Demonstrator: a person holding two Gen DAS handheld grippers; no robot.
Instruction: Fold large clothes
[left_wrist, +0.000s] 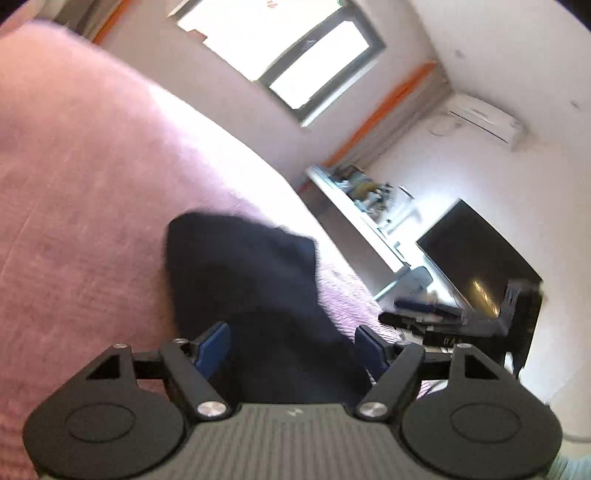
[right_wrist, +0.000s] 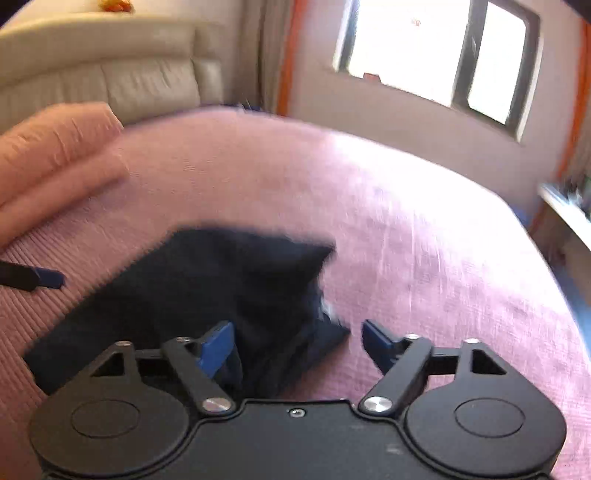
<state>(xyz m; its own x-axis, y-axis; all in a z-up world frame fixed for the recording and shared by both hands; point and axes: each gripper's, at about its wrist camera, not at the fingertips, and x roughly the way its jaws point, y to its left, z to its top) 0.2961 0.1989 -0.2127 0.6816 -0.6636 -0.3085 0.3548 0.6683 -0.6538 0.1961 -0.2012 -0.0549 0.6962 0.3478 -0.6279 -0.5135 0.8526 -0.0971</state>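
Left wrist view: the left gripper (left_wrist: 293, 341) stands wide open, its blue fingers (left_wrist: 212, 345) either side of the dark navy garment (left_wrist: 243, 280), gripping nothing. Right wrist view: the right gripper (right_wrist: 297, 341) is spread just as wide over the same bunched garment (right_wrist: 221, 280), unclamped. Both sit over the pink bedspread (right_wrist: 424, 240); a folded pink blanket (right_wrist: 55, 147) lies near the beige headboard (right_wrist: 110, 66), a window (right_wrist: 436, 51) beyond

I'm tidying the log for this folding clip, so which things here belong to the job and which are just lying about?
Job: dark garment, pink bedspread, left gripper, right gripper, both open.

Lying about: folded pink blanket, headboard, television, cluttered shelf.
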